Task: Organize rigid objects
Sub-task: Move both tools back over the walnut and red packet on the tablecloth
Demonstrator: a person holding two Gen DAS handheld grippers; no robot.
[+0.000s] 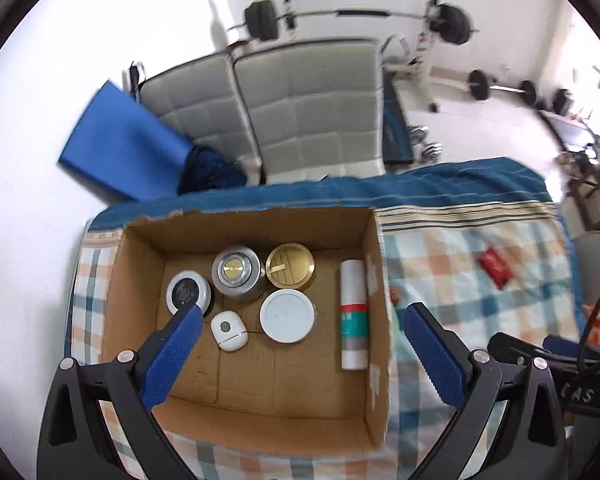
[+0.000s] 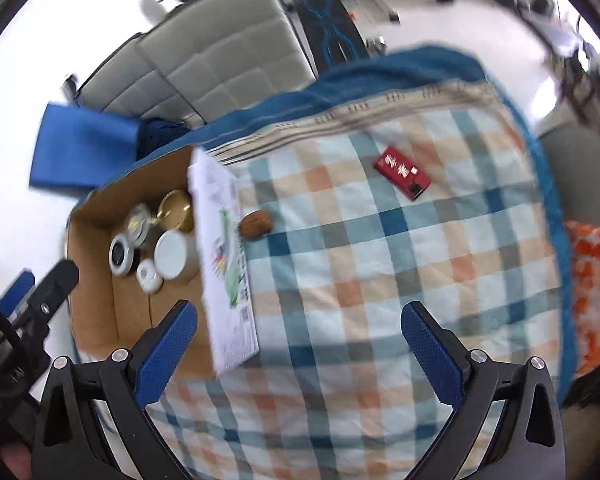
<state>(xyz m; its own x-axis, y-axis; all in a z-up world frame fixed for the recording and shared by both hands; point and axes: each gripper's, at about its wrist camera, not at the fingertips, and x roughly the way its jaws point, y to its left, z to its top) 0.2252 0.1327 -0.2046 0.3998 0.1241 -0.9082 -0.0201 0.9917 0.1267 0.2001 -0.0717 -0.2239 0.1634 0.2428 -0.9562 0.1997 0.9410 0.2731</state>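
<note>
An open cardboard box (image 1: 140, 280) sits on the checked cloth. It holds a gold tin (image 1: 290, 266), a silver tin (image 1: 236, 272), a black-topped jar (image 1: 186, 292), a white round lid (image 1: 287, 316), a small white case (image 1: 228, 330) and a white tube with a red and green band (image 1: 354, 314). My left gripper (image 1: 302, 316) hovers open over the box, holding nothing. My right gripper (image 2: 298, 316) is open above the cloth beside the box (image 2: 100, 288). A brown oval object (image 2: 255, 223) lies by the box wall. A red flat pack (image 2: 402, 173) lies farther right.
The checked cloth (image 2: 380, 280) with a blue border covers the table. Behind it stand a grey padded bench (image 1: 300, 112), a blue mat (image 1: 120, 148) and barbells (image 1: 360, 16). An orange patterned cloth (image 2: 592, 288) lies at the right edge.
</note>
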